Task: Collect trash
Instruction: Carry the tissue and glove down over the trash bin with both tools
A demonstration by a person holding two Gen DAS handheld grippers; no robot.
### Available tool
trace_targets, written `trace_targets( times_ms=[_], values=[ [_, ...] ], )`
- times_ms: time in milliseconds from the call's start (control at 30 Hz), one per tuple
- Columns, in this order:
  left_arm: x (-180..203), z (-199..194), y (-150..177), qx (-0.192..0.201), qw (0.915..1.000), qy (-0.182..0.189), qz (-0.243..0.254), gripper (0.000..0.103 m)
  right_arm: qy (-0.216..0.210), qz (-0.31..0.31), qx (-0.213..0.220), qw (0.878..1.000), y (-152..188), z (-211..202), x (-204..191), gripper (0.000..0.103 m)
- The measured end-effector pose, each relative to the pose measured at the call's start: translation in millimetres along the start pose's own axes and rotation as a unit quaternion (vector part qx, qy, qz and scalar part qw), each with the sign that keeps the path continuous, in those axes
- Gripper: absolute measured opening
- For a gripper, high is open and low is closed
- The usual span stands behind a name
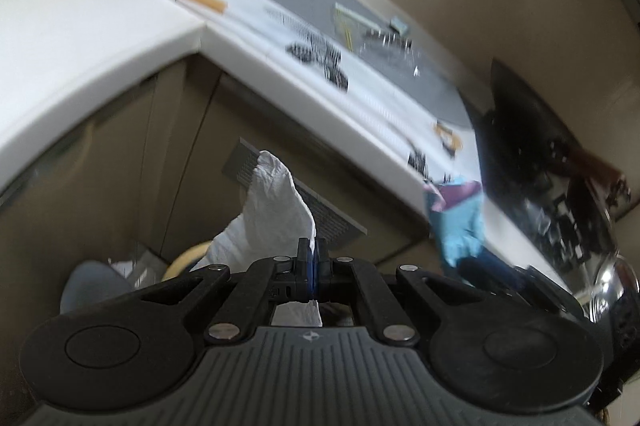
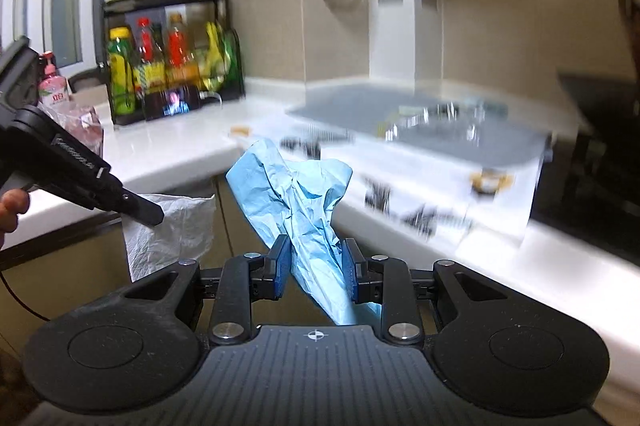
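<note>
My left gripper [image 1: 312,250]: jaws pressed together, pinching a white paper towel [image 1: 268,210], held in the air in front of the cabinet fronts, below the white counter [image 1: 80,38] edge. My right gripper [image 2: 316,266]: jaws clamped on a crumpled blue sheet [image 2: 296,194], also off the counter. Containers: bin w/ clear liner [image 1: 132,270] sits low-left under the towel; contents blurred, can't tell. Black rack [image 2: 172,38] on counter holds sauce bottles [image 2: 152,54], jars on top tier.
</note>
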State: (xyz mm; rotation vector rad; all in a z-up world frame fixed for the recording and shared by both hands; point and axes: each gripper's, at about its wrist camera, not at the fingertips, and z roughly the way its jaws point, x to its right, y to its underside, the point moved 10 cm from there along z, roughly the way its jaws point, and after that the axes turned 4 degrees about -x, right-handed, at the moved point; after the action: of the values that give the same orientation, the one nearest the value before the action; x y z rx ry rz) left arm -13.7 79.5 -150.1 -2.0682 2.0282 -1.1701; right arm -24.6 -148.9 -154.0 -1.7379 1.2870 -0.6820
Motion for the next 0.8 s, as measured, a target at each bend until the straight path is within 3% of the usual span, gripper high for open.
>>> trace_targets(
  times_ms=[433, 800],
  values=[
    [-11.3, 49.5, 27.4, -0.055, 0.9983, -0.015, -0.012, 0.0, 0.011, 0.033, -0.073, 0.997, 43.9, 37.2, 1.1, 0.03],
    [-28.0, 106.1, 38.7, -0.095, 0.9942, -0.052, -0.002, 0.0, -0.006, 0.048, -0.128, 0.991, 73.4, 73.7, -0.3, 0.03]
  ],
)
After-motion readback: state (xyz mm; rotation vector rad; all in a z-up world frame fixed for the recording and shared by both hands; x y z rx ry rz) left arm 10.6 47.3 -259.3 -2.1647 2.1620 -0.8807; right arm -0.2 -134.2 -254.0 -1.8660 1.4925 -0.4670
